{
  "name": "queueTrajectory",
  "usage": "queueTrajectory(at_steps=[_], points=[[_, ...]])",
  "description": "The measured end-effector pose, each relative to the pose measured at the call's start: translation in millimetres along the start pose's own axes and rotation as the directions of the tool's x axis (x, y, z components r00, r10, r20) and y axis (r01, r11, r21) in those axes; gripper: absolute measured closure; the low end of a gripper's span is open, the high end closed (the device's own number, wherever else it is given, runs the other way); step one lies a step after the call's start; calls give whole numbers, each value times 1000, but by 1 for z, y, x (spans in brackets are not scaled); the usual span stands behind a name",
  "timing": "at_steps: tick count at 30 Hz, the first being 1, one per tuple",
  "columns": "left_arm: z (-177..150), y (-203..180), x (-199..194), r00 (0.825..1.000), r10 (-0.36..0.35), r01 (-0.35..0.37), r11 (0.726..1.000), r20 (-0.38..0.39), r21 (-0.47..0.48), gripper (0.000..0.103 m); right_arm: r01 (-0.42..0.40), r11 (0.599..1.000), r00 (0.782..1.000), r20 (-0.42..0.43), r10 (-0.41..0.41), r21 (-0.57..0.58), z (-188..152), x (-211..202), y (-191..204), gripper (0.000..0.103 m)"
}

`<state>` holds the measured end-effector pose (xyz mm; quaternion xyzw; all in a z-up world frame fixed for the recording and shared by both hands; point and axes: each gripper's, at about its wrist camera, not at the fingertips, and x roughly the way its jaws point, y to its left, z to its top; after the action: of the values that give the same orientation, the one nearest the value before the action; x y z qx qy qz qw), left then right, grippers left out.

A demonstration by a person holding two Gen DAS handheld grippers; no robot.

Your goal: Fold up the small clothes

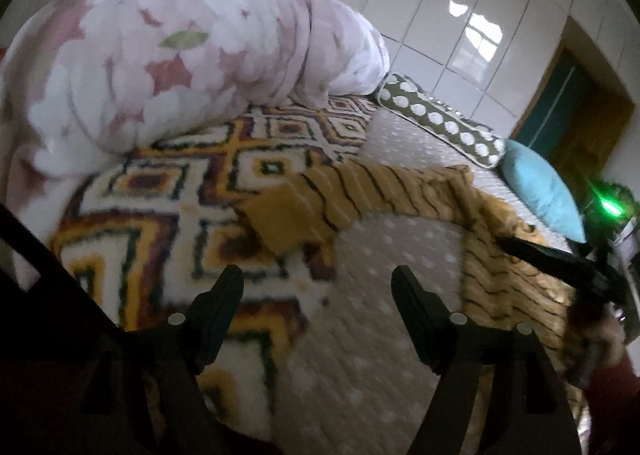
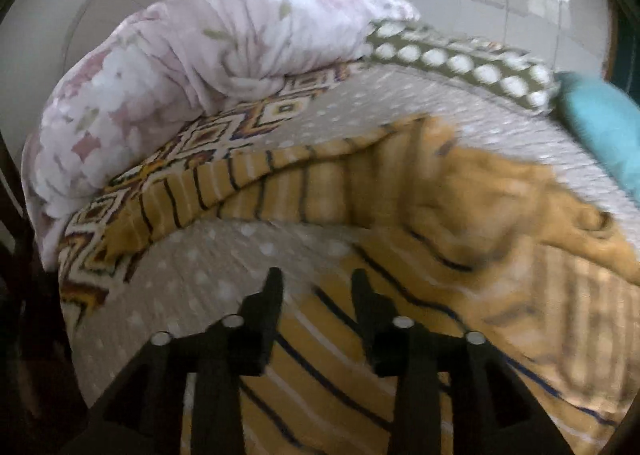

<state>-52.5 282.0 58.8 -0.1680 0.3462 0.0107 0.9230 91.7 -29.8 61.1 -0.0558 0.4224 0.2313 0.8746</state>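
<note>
**Two grippers over a striped shirt on a crowded bed**

My left gripper [image 1: 318, 275] hangs with its fingers spread wide and nothing between them, above the dotted grey bedsheet [image 1: 384, 255]. My right gripper [image 2: 316, 279] is partly open, its fingers a narrower gap apart, hovering low over the near hem of the mustard striped shirt [image 2: 400, 215]; I cannot tell whether the tips touch the cloth.

The shirt lies spread on the sheet near the middle of the bed, rumpled toward the right, with one sleeve [image 1: 304, 207] reaching left onto a shaggy diamond-patterned blanket [image 1: 176, 183]. From my left wrist view, my right gripper's dark finger [image 1: 560, 259] shows at the shirt's right side.

Behind the blanket, at the far left, sits a big bundled floral quilt [image 1: 192, 47]. Along the far edge lie a brown polka-dot pillow [image 1: 440, 119] and, to its right, a turquoise pillow [image 1: 544, 187]. White cupboard doors [image 1: 460, 15] stand beyond the bed.
</note>
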Motion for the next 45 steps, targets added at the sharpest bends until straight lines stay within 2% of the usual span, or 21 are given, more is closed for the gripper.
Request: queueTrajectory(at_steps=[3, 6, 9, 10, 12, 14, 15, 17, 20, 24, 27, 29, 31, 36, 38, 41, 45], points=[[13, -5, 22, 999, 53, -52, 995, -6, 85, 27, 60, 998, 998, -1, -60, 16, -21, -29, -24, 57], [23, -14, 57, 994, 95, -83, 975, -48, 208, 27, 103, 990, 995, -9, -103, 93, -48, -59, -59, 55], [26, -21, 94, 987, 96, -52, 950, -129, 307, 30, 139, 974, 990, -10, -139, 179, -74, -84, -90, 55], [27, -21, 109, 981, 102, -42, 943, -168, 329, 36, 155, 967, 988, -10, -156, 205, -84, -92, -99, 55], [30, -19, 125, 972, 98, -20, 939, -212, 343, 84, 186, 952, 982, -11, -189, 242, -102, -105, -114, 55], [45, -8, 132, 970, 80, -10, 956, -228, 292, 94, 217, 934, 975, -13, -222, 284, -117, -116, -129, 55], [56, -1, 132, 971, 66, -9, 970, -228, 243, 94, 236, 920, 970, -16, -244, 314, -125, -122, -139, 55], [90, 19, 123, 984, 95, -70, 984, -153, 162, 95, 252, 888, 964, -16, -267, 384, -140, -135, -161, 55], [132, 42, 115, 989, 75, -70, 997, -124, 41, 100, 252, 844, 960, -12, -281, 473, -157, -147, -185, 55], [179, 38, 108, 989, 107, -106, 994, -103, 17, 100, 215, 787, 963, 9, -270, 578, -178, -158, -209, 55], [192, 25, 97, 991, 95, -94, 995, -98, 11, 100, 194, 776, 967, 19, -256, 600, -185, -159, -213, 55], [198, 15, 89, 993, 69, -68, 998, -95, 8, 100, 176, 796, 972, 26, -234, 579, -179, -154, -207, 55], [203, 4, 81, 995, 50, -49, 999, -90, 9, 100, 150, 834, 979, 39, -201, 531, -163, -146, -192, 55], [212, -3, 67, 997, 40, -41, 999, -66, -2, 100, 69, 941, 991, 84, -102, 332, -97, -108, -129, 54], [216, -2, 63, 998, 48, -48, 999, -49, -1, 100, 53, 965, 993, 90, -79, 258, -67, -88, -107, 49], [218, 6, 57, 999, 37, -38, 999, -39, -15, 100, 92, 983, 992, 66, -104, 157, -28, -46, -82, 43], [218, 17, 57, 999, 24, -25, 999, -40, -24, 100, 252, 967, 968, 20, -252, -26, 4, 19, -54, 43]])
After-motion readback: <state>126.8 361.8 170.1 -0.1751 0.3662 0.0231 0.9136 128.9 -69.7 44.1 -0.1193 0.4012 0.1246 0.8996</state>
